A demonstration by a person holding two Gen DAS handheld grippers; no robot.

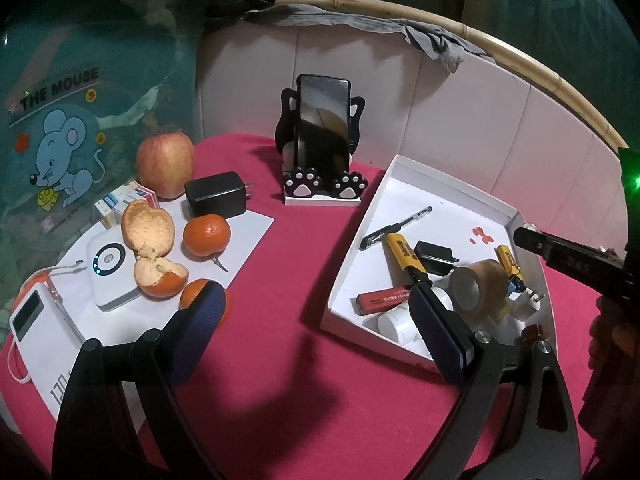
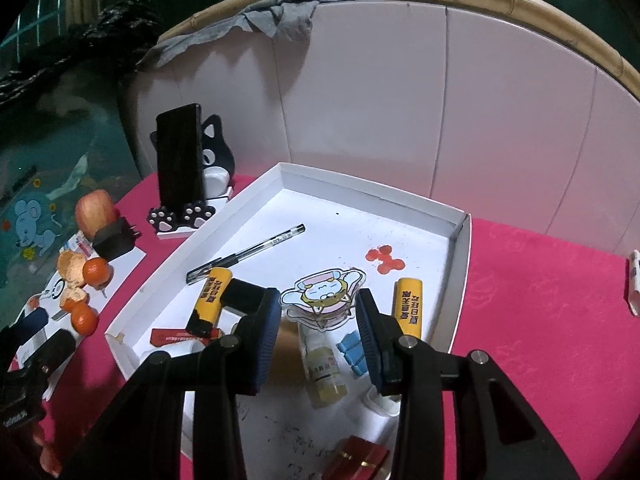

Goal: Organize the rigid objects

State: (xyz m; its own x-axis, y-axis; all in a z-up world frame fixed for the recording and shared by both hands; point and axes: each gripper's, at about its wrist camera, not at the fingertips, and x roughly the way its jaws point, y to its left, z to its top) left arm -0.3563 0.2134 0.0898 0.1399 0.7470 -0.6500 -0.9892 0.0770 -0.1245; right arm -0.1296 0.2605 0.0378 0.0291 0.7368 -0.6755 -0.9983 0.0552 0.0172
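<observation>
My right gripper [image 2: 318,312] is shut on a clear acrylic cartoon clip [image 2: 324,292], held just above the white tray [image 2: 360,186]. Below it in the tray lie a small yellowish bottle [image 2: 324,372], blue pieces [image 2: 354,352], two yellow sticks [image 2: 214,294] [image 2: 408,304], a black pen [image 2: 248,254] and a red box [image 2: 356,460]. My left gripper [image 1: 320,316] stands open over the pink cloth with nothing between its fingers. It is between the tray [image 1: 400,166] and the fruit. A black part of the right gripper [image 1: 560,252] reaches in over the tray's right rim.
A phone in a cat-shaped stand [image 1: 320,136] stands at the back. On white paper to the left lie an apple [image 1: 166,164], a black charger [image 1: 216,194], tangerines [image 1: 207,234], peel [image 1: 148,226], a white puck [image 1: 110,268] and a power bank [image 1: 36,324]. A padded wall curves behind.
</observation>
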